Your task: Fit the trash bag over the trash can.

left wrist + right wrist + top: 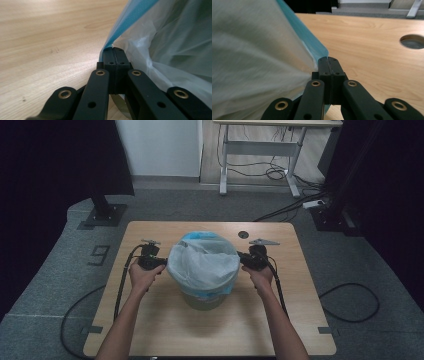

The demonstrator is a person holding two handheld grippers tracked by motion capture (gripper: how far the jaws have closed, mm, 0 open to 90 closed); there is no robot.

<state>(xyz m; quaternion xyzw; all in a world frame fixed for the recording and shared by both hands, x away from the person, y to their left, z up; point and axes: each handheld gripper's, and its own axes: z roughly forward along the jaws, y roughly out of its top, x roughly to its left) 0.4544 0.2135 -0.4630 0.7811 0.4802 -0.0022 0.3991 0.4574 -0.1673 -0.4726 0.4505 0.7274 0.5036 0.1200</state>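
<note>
A translucent white bin bag (pixel 202 261) with a blue rim band is stretched over a small greenish bin (pixel 202 299) at the middle of the table. My left gripper (pixel 159 262) is at the bag's left side, jaws shut on the bag's blue edge (pixel 117 35). In the left gripper view the left gripper (pixel 115 49) pinches the film. My right gripper (pixel 246 259) is at the bag's right side, and in the right gripper view the right gripper (pixel 328 59) is shut on the bag's blue edge (pixel 305 35). The bag (pixel 249 55) bulges between them.
The wooden table (pixel 165 325) has a round cable hole (pixel 243 234) behind the bin on the right. Cables trail off both table sides onto grey carpet. A desk frame (pixel 260 150) stands at the back, and dark stands flank the table.
</note>
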